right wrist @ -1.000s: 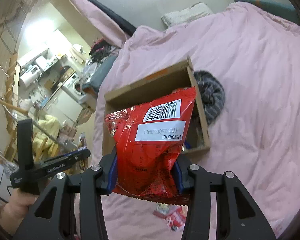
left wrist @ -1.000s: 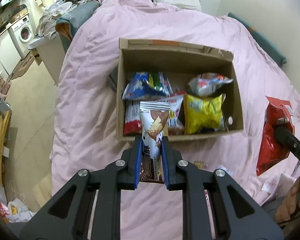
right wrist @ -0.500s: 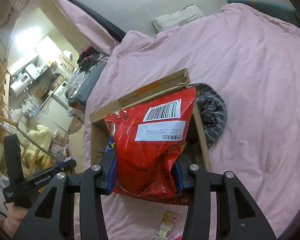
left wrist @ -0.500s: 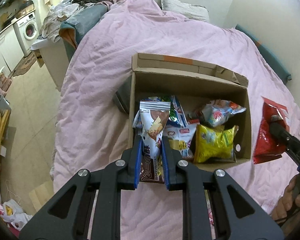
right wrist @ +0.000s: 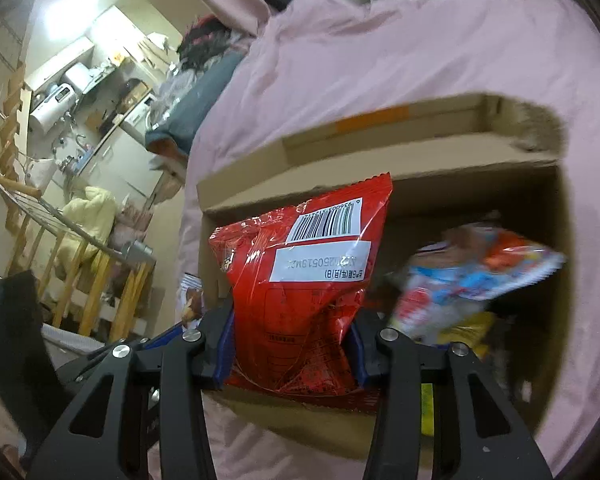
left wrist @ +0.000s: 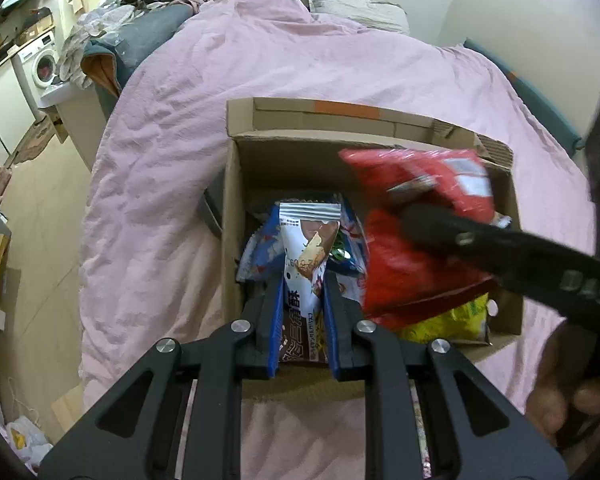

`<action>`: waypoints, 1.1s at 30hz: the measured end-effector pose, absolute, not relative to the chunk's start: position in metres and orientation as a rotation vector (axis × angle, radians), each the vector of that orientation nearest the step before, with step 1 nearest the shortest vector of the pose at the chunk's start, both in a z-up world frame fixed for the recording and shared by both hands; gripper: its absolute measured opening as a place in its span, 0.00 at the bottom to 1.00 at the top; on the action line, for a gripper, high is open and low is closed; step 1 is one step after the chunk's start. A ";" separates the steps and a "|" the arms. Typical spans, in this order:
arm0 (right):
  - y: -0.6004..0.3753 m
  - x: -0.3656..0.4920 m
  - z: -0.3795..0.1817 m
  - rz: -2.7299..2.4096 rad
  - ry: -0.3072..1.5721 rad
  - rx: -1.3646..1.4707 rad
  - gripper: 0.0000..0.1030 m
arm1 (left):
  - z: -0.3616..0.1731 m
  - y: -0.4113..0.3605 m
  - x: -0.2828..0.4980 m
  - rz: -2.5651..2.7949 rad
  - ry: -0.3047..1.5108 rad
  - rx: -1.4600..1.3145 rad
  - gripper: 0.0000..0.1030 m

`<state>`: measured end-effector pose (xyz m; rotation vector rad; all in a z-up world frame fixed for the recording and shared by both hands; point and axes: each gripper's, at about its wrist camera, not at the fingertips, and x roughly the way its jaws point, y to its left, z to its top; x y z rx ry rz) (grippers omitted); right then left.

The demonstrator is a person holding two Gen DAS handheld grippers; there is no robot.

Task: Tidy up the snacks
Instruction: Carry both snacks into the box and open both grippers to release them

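An open cardboard box (left wrist: 236,184) (right wrist: 380,160) stands on the pink bedspread with several snack packs inside. My left gripper (left wrist: 301,296) is shut on a white and brown snack packet (left wrist: 306,248), held upright over the box's near left corner. My right gripper (right wrist: 290,344) is shut on a red snack bag (right wrist: 308,280) (left wrist: 412,248) with a barcode, held over the box's near edge. In the left wrist view the right gripper reaches in from the right above the box. A blue pack (left wrist: 260,256), a yellow pack (left wrist: 452,326) and a white, blue and orange pack (right wrist: 472,276) lie in the box.
The pink bedspread (left wrist: 300,60) covers the bed around the box. A pillow (left wrist: 352,8) lies at the head. A pile of clothes (left wrist: 112,40) and a washing machine (left wrist: 40,64) are at the far left. A dark striped cloth (left wrist: 212,216) pokes out left of the box.
Both grippers have moved toward the box with their snacks. The red bag has swung in from the right and now hangs over the box. The box looks larger in both views.
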<state>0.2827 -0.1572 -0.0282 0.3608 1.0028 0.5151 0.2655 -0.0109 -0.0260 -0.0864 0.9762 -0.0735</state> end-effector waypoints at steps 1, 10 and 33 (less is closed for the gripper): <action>-0.154 0.287 -0.033 0.512 1.018 0.366 0.46 | -0.027 -0.009 0.267 -0.065 0.975 -0.085 0.15; -0.160 0.292 -0.035 0.495 1.026 0.396 0.75 | -0.038 -0.001 0.274 -0.058 1.028 -0.127 0.15; -0.218 0.263 -0.017 0.399 0.988 0.441 0.95 | -0.036 -0.019 0.261 -0.118 1.020 -0.099 0.69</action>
